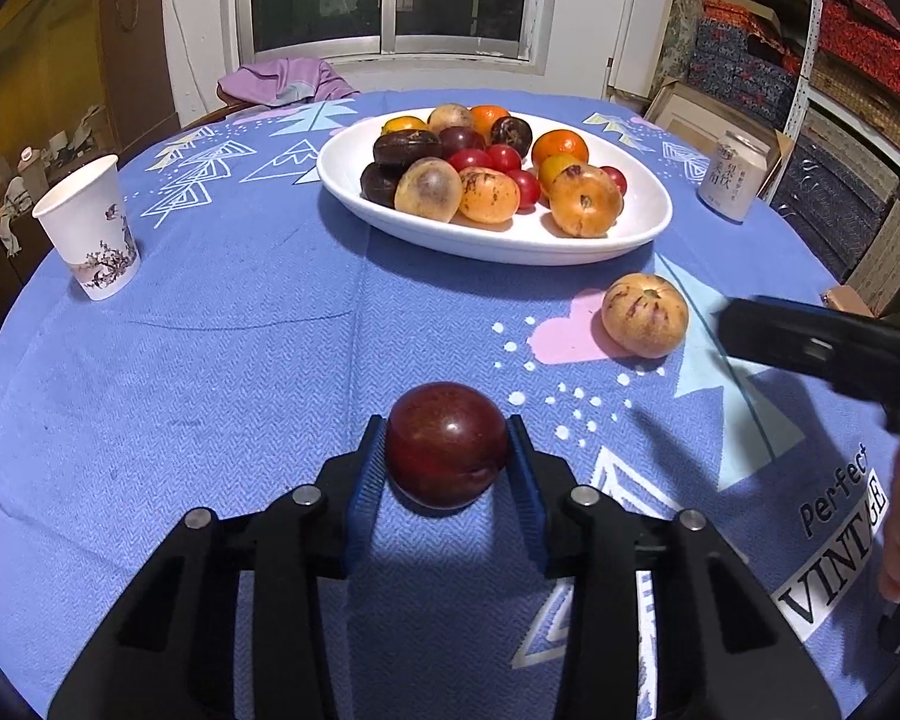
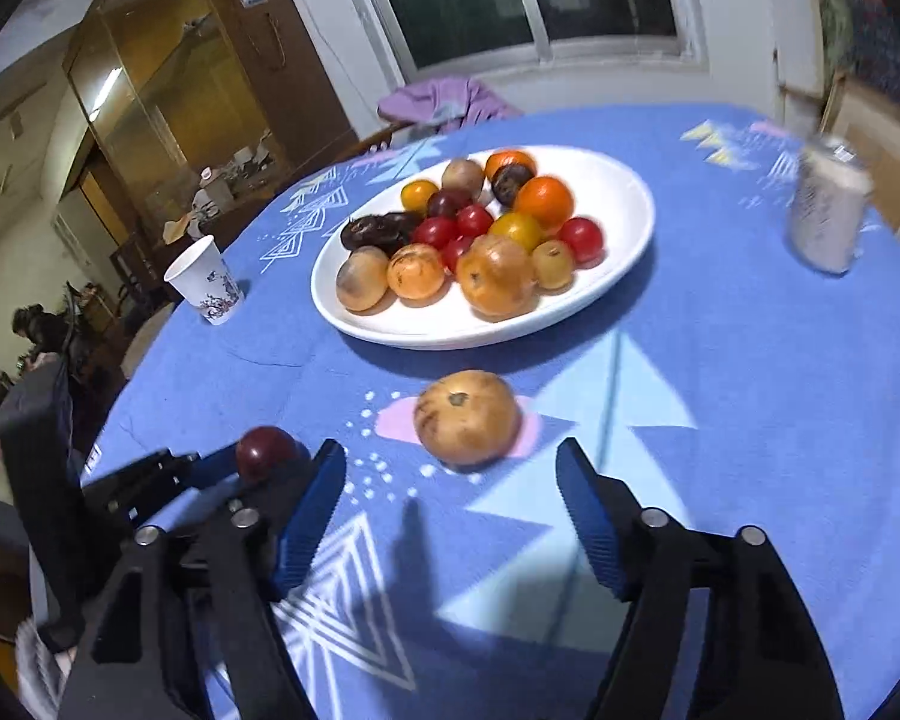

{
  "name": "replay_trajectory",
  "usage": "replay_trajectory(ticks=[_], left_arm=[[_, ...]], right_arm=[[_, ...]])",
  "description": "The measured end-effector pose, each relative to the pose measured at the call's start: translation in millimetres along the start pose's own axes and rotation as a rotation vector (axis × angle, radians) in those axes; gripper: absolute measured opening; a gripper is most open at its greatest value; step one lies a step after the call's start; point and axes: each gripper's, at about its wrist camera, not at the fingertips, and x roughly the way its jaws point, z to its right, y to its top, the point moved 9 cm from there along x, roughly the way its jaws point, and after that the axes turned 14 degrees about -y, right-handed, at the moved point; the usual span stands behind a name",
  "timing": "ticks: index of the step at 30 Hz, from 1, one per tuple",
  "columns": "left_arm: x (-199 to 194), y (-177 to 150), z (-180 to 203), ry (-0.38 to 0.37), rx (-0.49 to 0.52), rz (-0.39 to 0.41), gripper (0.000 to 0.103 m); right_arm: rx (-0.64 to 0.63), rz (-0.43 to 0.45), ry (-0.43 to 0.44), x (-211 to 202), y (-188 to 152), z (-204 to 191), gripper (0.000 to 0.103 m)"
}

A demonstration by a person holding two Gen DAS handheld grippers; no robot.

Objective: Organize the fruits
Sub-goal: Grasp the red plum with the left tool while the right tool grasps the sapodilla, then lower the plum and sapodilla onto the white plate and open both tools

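The left gripper [image 1: 447, 450] clenches a round dark-red plum [image 1: 446, 444] on the blue patterned tablecloth [image 1: 240, 360], near the table's front edge. The right gripper [image 2: 450, 480] stands released — its blue pads apart, nothing between them — just short of a speckled tan round fruit [image 2: 467, 417] lying before the white oval fruit-filled plate [image 2: 624, 264] at mid-table.

A glossy dark red round plum [image 1: 447, 444] rests on the blue cloth at the near edge. Just beyond it to the right lies a pale yellow, brown-speckled round fruit [image 1: 645, 315], stem end up. Farther off, an oval white ceramic plate [image 1: 648, 222] holds a heap of orange, yellow, red and dark purple fruits [image 1: 489, 165].
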Motion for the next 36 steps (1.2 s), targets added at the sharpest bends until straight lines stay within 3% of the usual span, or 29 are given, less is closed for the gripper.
replay_trajectory(ticks=[4, 11, 13, 15, 27, 32, 36], left_arm=[[0.4, -0.3, 0.2, 0.001, 0.000, -0.001, 0.039], [1.0, -0.7, 0.7, 0.018, 0.011, -0.004, 0.039], [1.0, -0.7, 1.7, 0.030, 0.020, -0.005, 0.039], [1.0, -0.7, 2.7, 0.041, 0.029, -0.007, 0.039], [-2.1, -0.2, 3.3, 0.050, 0.032, 0.004, 0.039], [-14.6, 0.3, 18.9, 0.027, 0.066, 0.046, 0.039], [-43.4, 7.5, 33.2, 0.018, 0.098, 0.133, 0.039]], right_arm=[[0.006, -0.012, -0.035, 18.2, 2.3, -2.6, 0.070], [-0.094, 0.030, -0.130, 31.5, -2.2, -9.7, 0.067], [-0.119, 0.035, -0.146, 34.7, -3.0, -10.5, 0.062], [-0.139, 0.034, -0.155, 38.0, -2.1, -11.2, 0.050], [-0.121, 0.048, -0.115, 29.4, -6.4, -10.7, 0.046], [-0.144, 0.073, -0.076, 0.9, -29.1, -12.9, 0.046], [-0.118, 0.128, -0.039, -37.1, -45.9, -5.7, 0.046]])
